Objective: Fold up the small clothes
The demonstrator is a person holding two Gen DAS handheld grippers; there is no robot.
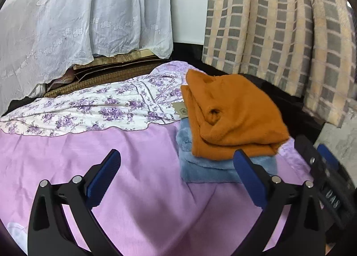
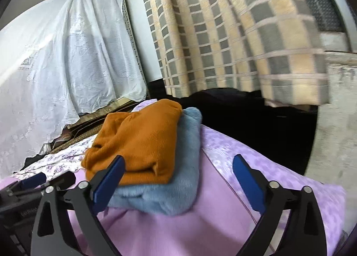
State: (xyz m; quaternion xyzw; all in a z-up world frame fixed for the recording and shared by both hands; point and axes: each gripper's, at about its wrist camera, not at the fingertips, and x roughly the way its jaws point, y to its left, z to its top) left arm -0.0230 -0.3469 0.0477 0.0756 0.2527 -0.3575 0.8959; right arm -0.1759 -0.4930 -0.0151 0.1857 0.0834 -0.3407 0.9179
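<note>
- Left wrist view: the left gripper (image 1: 176, 164) hangs over the pink sheet (image 1: 138, 166), jaws spread wide, nothing between the blue pads.
- Ahead and to the right sits the folded orange garment (image 1: 234, 120), stacked on a folded blue fleece piece (image 1: 205, 171); the orange bundle's long axis runs from upper left down to lower right, its folded edge facing the camera.
- Left of the stack, a purple floral garment (image 1: 89, 111) lies flat, stretched left to right across the sheet.
- Behind hang a white lace cloth (image 1: 78, 15) and a checked curtain (image 1: 279, 28).
- At the right edge, the right gripper (image 1: 328, 166) peeks in.
- Right wrist view: the right gripper (image 2: 178, 171) is spread fully too, holding nothing; its left pad sits in front of the orange garment (image 2: 138, 140).
- The blue fleece piece (image 2: 178, 180) underneath juts out on the right, pointing away up the sheet.
</note>
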